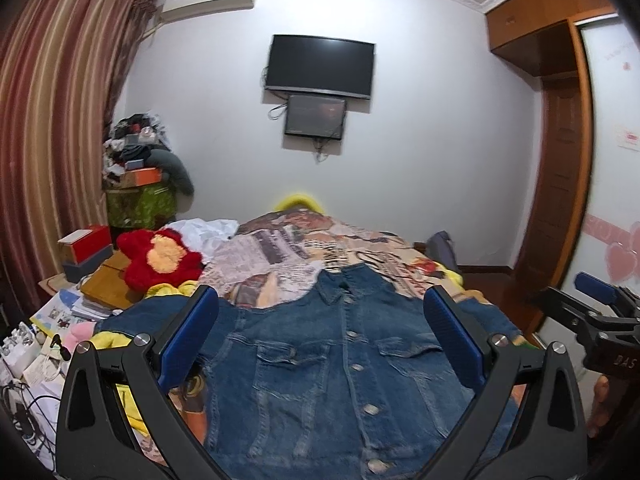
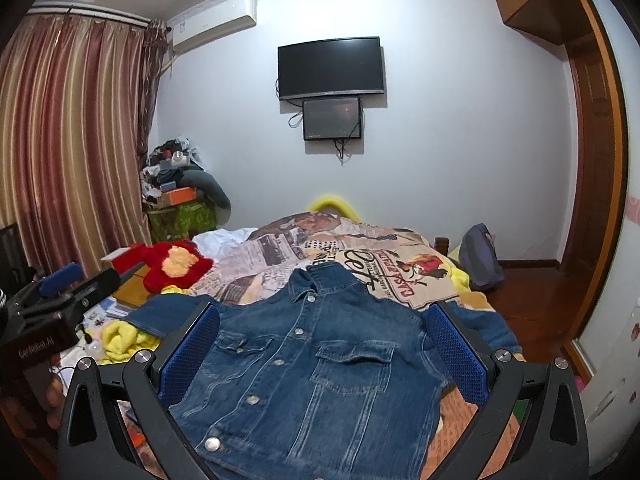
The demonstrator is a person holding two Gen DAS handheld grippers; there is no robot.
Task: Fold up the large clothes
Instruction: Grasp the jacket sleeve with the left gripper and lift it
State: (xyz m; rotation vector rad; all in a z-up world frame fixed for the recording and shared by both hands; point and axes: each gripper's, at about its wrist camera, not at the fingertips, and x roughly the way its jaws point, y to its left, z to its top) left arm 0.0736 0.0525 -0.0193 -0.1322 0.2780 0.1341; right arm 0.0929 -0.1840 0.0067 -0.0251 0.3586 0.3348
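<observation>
A: Item one: denim jacket [image 1: 340, 364], buttoned, front up. Location?

B: Spread flat on the bed [image 1: 280, 248], over the printed cover, collar toward the far wall with the television [image 1: 320, 66]. One sleeve runs out toward the red plush flower [image 1: 160, 258]; the other trails off the opposite side toward the wardrobe [image 1: 560, 140].

A: Item two: left gripper [image 1: 320, 340]. Condition?

B: Jaws wide, nothing between them. It hovers above the lower front of the jacket, apart from the cloth.

A: Item three: right gripper [image 2: 322, 350].

B: Same entry. Jaws wide, empty, held above the jacket just beside the left one; each shows at the edge of the other's view.

A: Step in hand?

B: By my reading, the very start. The garment is laid out and unfolded; no crease or fold is visible yet.

A: Next move requires?

B: Likely a descent to a sleeve or a side edge, each gripper closing on one layer of denim, then carrying it inward across the chest. The fabric looks heavy and stiff, so a firm pinch near a seam seems wise.
</observation>
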